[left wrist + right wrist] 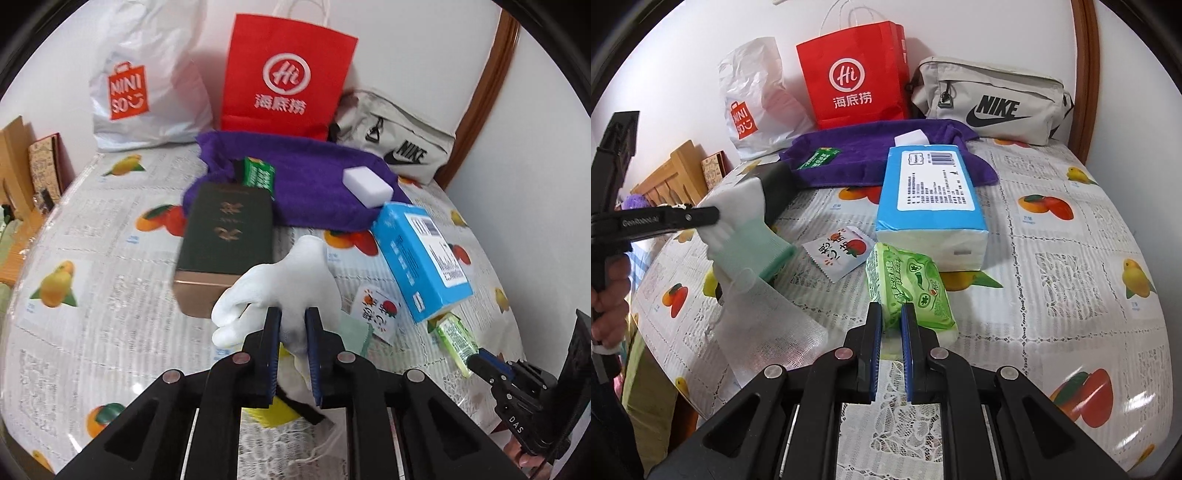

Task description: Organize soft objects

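Observation:
My left gripper (293,314) is shut on a white glove (291,273) with a green cuff and holds it above the table; the glove also shows in the right wrist view (738,218). My right gripper (891,314) is shut on a green tissue pack (910,291), which also shows in the left wrist view (454,341). A purple towel (314,184) lies at the back with a white sponge (367,182) and a small green packet (258,173) on it. A blue tissue pack (931,195) lies mid-table.
A dark green box (225,240) lies left of the glove. A small fruit-print sachet (840,254) lies on the fruit-print tablecloth (1071,295). A red paper bag (288,74), a white Miniso bag (144,92) and a grey Nike pouch (993,99) stand by the wall.

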Motion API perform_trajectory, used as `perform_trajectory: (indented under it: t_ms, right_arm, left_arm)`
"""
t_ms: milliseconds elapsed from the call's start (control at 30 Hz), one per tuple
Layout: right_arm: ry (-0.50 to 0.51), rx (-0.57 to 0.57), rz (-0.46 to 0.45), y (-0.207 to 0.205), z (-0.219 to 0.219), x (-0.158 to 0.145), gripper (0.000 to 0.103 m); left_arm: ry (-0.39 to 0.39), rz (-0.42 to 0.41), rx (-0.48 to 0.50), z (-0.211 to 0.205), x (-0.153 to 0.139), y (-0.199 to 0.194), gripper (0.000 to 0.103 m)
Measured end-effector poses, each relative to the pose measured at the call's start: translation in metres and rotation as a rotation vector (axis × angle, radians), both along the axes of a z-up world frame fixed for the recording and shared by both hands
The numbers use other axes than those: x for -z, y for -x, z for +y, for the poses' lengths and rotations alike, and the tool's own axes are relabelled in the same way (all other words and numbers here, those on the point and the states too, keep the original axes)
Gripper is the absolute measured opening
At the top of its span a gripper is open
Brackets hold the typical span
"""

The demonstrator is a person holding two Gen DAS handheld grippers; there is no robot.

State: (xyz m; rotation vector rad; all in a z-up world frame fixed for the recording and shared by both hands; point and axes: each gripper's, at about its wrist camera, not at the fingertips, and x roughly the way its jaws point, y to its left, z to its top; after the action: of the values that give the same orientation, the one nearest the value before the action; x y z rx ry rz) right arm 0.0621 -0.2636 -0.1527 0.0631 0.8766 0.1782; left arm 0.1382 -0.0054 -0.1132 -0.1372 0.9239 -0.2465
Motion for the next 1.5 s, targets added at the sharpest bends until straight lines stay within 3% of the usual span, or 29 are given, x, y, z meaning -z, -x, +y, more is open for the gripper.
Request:
perform_trajectory:
  t_ms: [700, 1500]
  right_arm:
    - [0.029, -0.016, -0.064, 0.002, 0.009, -0.042, 0.010]
    - [0.066, -0.020, -0.171, -0.035, 0.013, -0.105, 0.010]
  left_arm:
    - [0.022, -0.082, -0.046, 0.023, -0.042, 0.016, 0.013]
    - [0.017, -0.156, -0.131, 0.056, -0.089, 0.005, 0.013]
